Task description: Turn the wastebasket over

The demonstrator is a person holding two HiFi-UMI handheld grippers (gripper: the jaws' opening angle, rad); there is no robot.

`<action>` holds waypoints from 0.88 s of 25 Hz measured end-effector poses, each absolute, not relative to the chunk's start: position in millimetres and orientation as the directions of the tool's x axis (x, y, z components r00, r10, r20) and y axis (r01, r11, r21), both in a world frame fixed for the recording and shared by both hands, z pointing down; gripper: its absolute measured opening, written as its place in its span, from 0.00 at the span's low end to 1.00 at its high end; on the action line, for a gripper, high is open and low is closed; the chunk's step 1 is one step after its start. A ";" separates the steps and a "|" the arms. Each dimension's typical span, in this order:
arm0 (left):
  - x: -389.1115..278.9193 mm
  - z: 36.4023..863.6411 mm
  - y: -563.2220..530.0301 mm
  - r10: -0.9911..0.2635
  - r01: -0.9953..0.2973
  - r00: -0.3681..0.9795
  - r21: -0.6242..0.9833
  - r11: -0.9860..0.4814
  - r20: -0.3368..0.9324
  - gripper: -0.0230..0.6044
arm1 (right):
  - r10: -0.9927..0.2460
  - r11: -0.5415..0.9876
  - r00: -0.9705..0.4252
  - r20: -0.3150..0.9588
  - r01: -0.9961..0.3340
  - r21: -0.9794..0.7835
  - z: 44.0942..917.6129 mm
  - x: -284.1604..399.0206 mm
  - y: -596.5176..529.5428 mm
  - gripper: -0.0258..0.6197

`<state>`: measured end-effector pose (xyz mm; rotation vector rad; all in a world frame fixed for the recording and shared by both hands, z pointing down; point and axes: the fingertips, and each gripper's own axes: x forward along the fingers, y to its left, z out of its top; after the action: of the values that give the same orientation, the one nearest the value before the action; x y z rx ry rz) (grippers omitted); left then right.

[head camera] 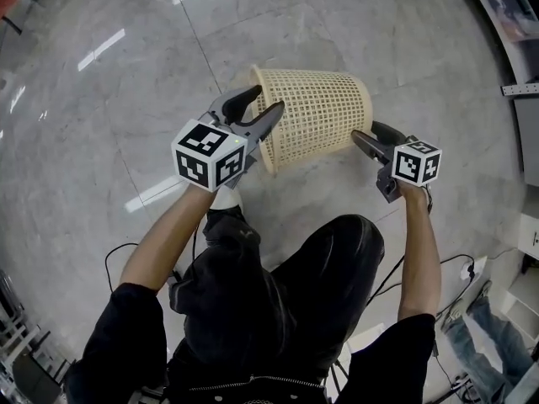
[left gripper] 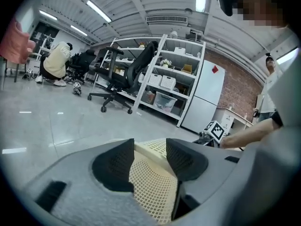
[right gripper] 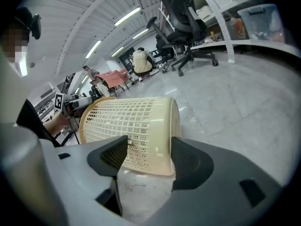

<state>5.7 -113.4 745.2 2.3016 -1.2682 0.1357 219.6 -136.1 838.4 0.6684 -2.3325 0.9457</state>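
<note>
The step in hand looks like the rotation itself: the cream plastic lattice wastebasket (head camera: pixel 316 116) is tipped on its side, halfway between upright and inverted. To finish it well, the gripped rim should act as the pivot. Roll that wrist steadily so the mouth swings downward, and let the other gripper steady or nudge the closed end so the light shell does not swing or slip out. Squeezing harder is risky, as the thin mesh would probably flex.

The left gripper (head camera: pixel 269 98) is at the basket's open end. Its jaws straddle the solid rim band (head camera: pixel 271 154), and the dark ribbed pads (left gripper: pixel 117 166) are closed on the wall, one inside and one outside. The right gripper (head camera: pixel 365 130) is at the basket's closed end, jaws apart and clamping nothing. The round base (head camera: pixel 366 108) sits just ahead of its tips, one jaw alongside the mesh wall. The basket therefore spans between the two grippers. I cannot tell whether the polished grey floor (head camera: pixel 126 99) under the basket touches its lowest side.
</note>
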 end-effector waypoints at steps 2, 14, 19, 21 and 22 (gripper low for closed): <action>26.3 742.9 -118.5 -0.744 -0.786 0.598 0.400 -0.471 0.299 0.37 | -0.289 0.621 -0.716 0.636 -0.646 -0.444 824.6 243.6 -140.9 0.47; 49.5 758.4 -127.3 -0.716 -0.722 0.656 0.477 -0.501 0.240 0.37 | -0.448 0.699 -0.646 0.618 -0.684 -0.209 741.7 277.6 -162.5 0.47; 8.6 776.0 -119.6 -0.713 -0.731 0.645 0.493 -0.471 0.275 0.37 | -0.452 0.748 -0.697 0.557 -0.636 -0.188 714.6 239.3 -165.7 0.30; -1.4 782.4 -114.6 -0.712 -0.734 0.641 0.498 -0.462 0.285 0.37 | -0.451 0.772 -0.704 0.549 -0.616 -0.156 708.3 225.9 -167.0 0.30; -5.1 785.1 -112.4 -0.715 -0.735 0.638 0.503 -0.454 0.286 0.37 | -0.451 0.783 -0.703 0.550 -0.607 -0.133 706.3 219.7 -167.6 0.30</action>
<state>-5.1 -112.4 785.1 2.2592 -1.1271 0.0436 219.7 -167.6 706.3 0.7906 -2.4732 0.4190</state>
